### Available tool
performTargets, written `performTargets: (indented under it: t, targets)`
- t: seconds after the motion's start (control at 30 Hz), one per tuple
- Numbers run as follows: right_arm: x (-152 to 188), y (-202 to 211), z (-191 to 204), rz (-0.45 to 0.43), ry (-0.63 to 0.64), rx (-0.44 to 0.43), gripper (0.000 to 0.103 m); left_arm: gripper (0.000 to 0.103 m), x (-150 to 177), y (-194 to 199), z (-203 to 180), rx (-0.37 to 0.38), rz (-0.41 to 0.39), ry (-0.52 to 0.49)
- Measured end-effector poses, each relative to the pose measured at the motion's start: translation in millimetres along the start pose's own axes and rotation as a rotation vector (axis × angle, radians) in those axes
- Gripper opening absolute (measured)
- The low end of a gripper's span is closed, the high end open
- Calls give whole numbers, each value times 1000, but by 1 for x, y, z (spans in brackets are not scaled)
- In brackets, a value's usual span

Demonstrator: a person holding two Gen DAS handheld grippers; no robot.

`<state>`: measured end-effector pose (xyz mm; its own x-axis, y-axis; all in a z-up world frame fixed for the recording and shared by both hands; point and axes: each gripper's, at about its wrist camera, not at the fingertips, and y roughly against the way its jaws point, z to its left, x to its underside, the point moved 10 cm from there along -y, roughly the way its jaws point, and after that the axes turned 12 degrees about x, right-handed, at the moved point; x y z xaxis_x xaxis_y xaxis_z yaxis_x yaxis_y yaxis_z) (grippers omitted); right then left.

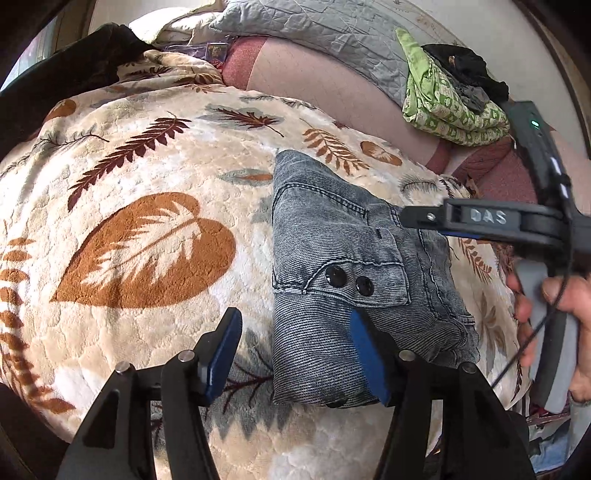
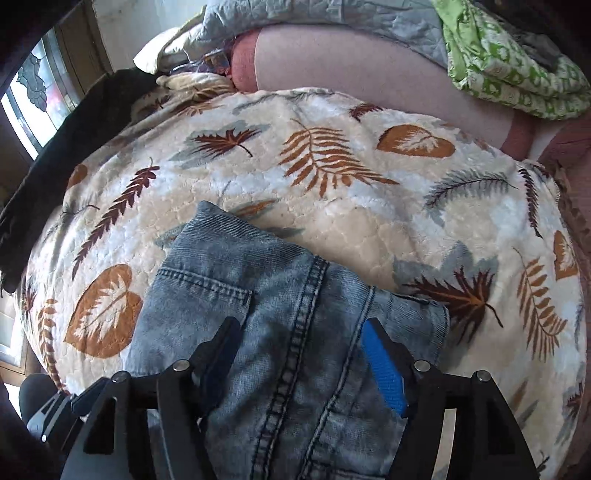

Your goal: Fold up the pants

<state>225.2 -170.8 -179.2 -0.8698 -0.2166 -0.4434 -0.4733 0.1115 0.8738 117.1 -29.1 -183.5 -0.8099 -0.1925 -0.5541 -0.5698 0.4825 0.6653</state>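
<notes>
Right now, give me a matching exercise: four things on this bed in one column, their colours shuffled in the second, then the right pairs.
Things:
1. jeans
2. blanket
3. cloth bundle
4. gripper pads

Colours:
A. green and white pattern
B. bright blue
C. faded blue-grey
D. cream with brown leaves

Pairs: 1-C, 2-D, 3-A, 4-B

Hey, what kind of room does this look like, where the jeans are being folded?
Probably a bedroom. The folded jeans lie on a plush leaf-print blanket spread over a bed, with a gray quilted pillow and a heap of clothes behind it.
</notes>
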Motion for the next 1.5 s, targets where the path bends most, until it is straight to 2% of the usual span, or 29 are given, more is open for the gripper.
performTargets:
  t: [0.1, 0.13, 0.17, 0.23, 0.27, 0.37, 0.47, 0.5, 0.6, 0.7, 0.77, 0.83, 0.9, 0.93, 1.0, 1.07, 1.23, 1.3, 1.37, 1.5]
  targets:
    - [35, 20, -14, -19, -41, -6, 73, 63, 1, -2, 1, -11, 2, -7]
    - [50, 22, -15, -16, -51, 1, 77, 64, 2, -2, 2, -15, 2, -2]
    - [64, 17, -16, -3, -46, 19, 83, 67, 2, -3, 3, -20, 1, 2]
    - [94, -5, -10, 57, 1, 38, 86, 70, 4, -7, 4, -29, 17, 2]
    - [99, -10, -8, 42, 2, 35, 87, 70, 6, -9, 4, -34, 30, 0]
    - [92, 12, -18, -20, -86, 10, 87, 70, 1, 3, 3, -56, -5, -19]
    - [94, 35, -30, -105, -159, 25, 88, 70, -1, 10, -1, -51, -16, -23]
    - [101, 32, -31, -97, -169, 22, 90, 71, 1, 9, -2, -67, -8, -37]
    - [129, 1, -29, 0, -191, -5, 93, 74, 12, -8, -2, -120, 50, -95]
    - [129, 11, -38, -32, -273, -65, 95, 75, 4, 3, -4, -145, 35, -121]
    - [123, 28, -48, -108, -312, -58, 95, 75, -2, 16, -9, -124, -2, -105]
    - [124, 38, -53, -154, -328, -52, 95, 75, -3, 23, -16, -134, -33, -152]
    - [128, 34, -56, -156, -336, -46, 95, 76, 6, 11, -15, -174, 17, -195]
    - [133, 25, -56, -126, -337, -53, 95, 77, 12, 2, -12, -189, 49, -201]
    - [144, 5, -57, -53, -377, -128, 95, 80, 11, -1, -8, -208, 39, -197]
    - [142, 8, -65, -70, -452, -195, 96, 80, 6, 3, -9, -202, 44, -173]
    - [142, 32, -104, -190, -688, -370, 96, 80, -7, 31, -12, -110, -48, -125]
    - [145, 33, -116, -196, -765, -435, 96, 80, -6, 40, -4, -81, -69, -89]
    - [146, 32, -119, -185, -801, -504, 96, 80, -1, 41, 8, -54, -53, -41]
    - [146, 30, -120, -177, -811, -516, 96, 80, 9, 39, 32, -104, -39, -24]
